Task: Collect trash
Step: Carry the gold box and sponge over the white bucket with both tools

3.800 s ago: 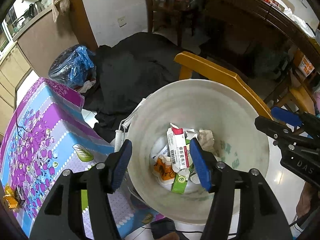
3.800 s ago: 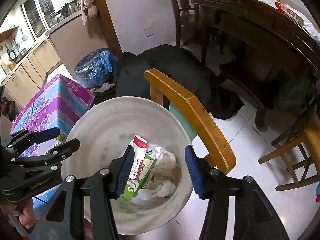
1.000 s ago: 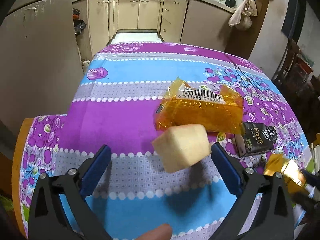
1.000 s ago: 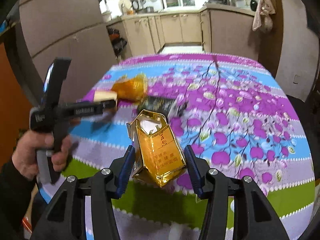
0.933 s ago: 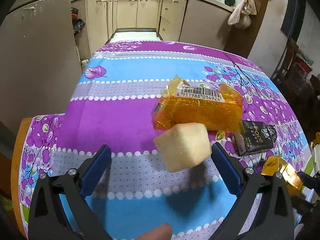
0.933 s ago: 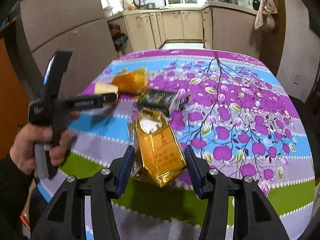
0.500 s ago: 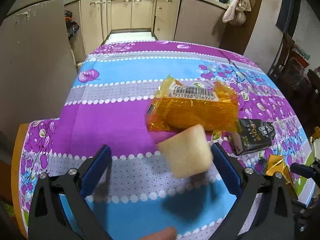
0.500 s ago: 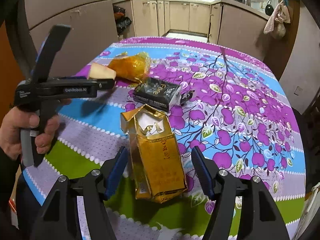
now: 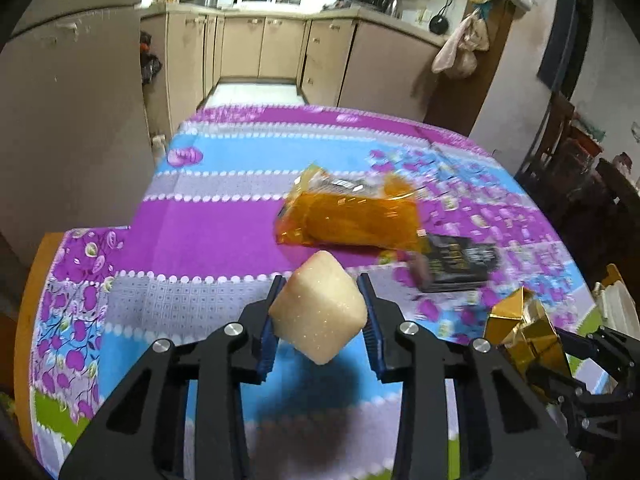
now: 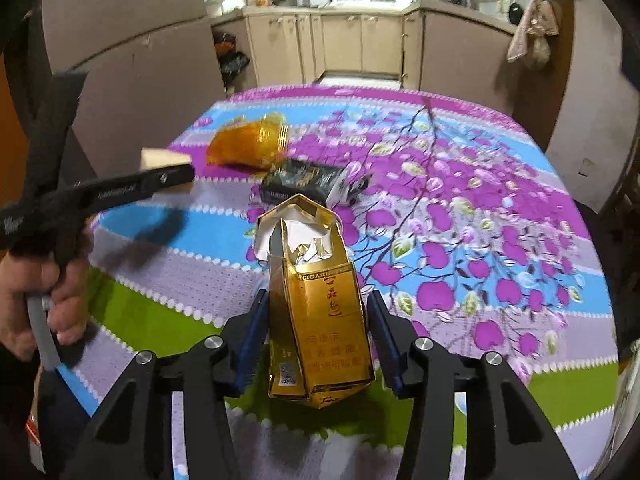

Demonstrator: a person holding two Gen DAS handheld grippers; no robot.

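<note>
A pale yellow block (image 9: 318, 312) sits between the blue pads of my left gripper (image 9: 320, 320). The jaws are closing, and both pads touch the block just above the flowered tablecloth (image 9: 200, 240). In the right wrist view this left gripper (image 10: 160, 180) reaches in from the left, held by a person's hand (image 10: 60, 300). My right gripper (image 10: 316, 328) is closing on an open gold cigarette pack (image 10: 320, 320), which stands upright between the pads. An orange plastic wrapper (image 9: 348, 220) and a black pack (image 9: 456, 264) lie on the cloth beyond.
The table's near and left edges are close under both grippers. Beige kitchen cabinets (image 9: 280, 48) stand behind the table, with a brown panel (image 9: 72, 120) to the left. Dark chairs (image 9: 560, 140) stand at the right.
Both grippers went from the white bin to the table. My left jaws have closed from wide open onto the pale block. The right jaws widened briefly, then closed again on the gold pack.
</note>
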